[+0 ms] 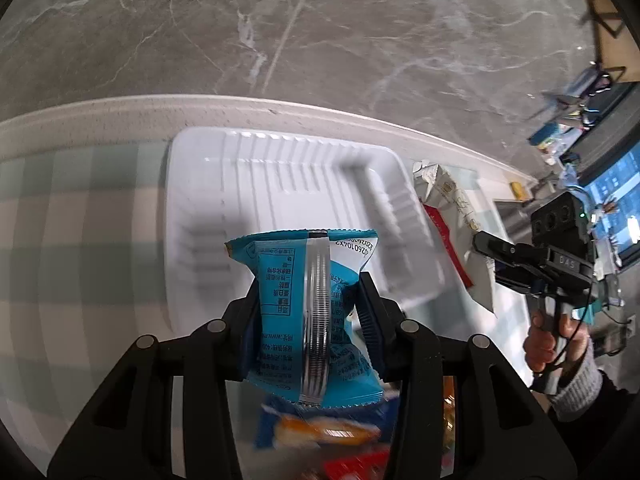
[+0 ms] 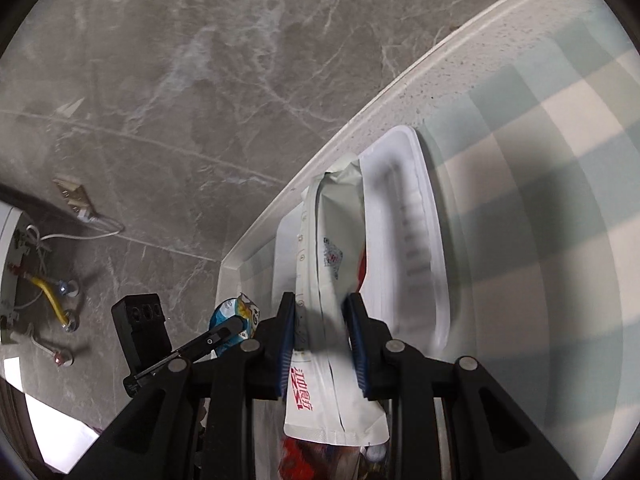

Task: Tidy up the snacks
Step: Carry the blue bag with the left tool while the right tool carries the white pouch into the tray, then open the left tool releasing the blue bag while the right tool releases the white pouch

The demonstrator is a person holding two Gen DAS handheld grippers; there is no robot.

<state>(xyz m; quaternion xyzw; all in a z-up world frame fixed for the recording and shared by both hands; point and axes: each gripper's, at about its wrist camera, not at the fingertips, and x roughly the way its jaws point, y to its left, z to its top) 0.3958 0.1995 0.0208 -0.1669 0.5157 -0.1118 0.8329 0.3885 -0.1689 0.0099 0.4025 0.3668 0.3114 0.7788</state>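
My left gripper [image 1: 310, 304] is shut on a blue snack packet [image 1: 312, 316] and holds it above the near part of a white ribbed plastic tray [image 1: 280, 176] on the checked tablecloth. The tray holds nothing that I can see. My right gripper [image 2: 322, 316] is shut on a long white snack pouch with red print [image 2: 332, 264], held beside the tray's edge [image 2: 416, 216]. The right gripper also shows in the left wrist view [image 1: 504, 256], to the right of the tray, with the white pouch [image 1: 452, 216]. The blue packet [image 2: 236, 314] shows at the left in the right wrist view.
Several more snack packets [image 1: 320, 432] lie blurred below my left gripper. The white table edge [image 1: 280, 108] runs behind the tray, with grey marble floor [image 1: 320, 20] beyond. A monitor and clutter [image 1: 600, 168] stand at the far right. A power strip [image 2: 74, 198] lies on the floor.
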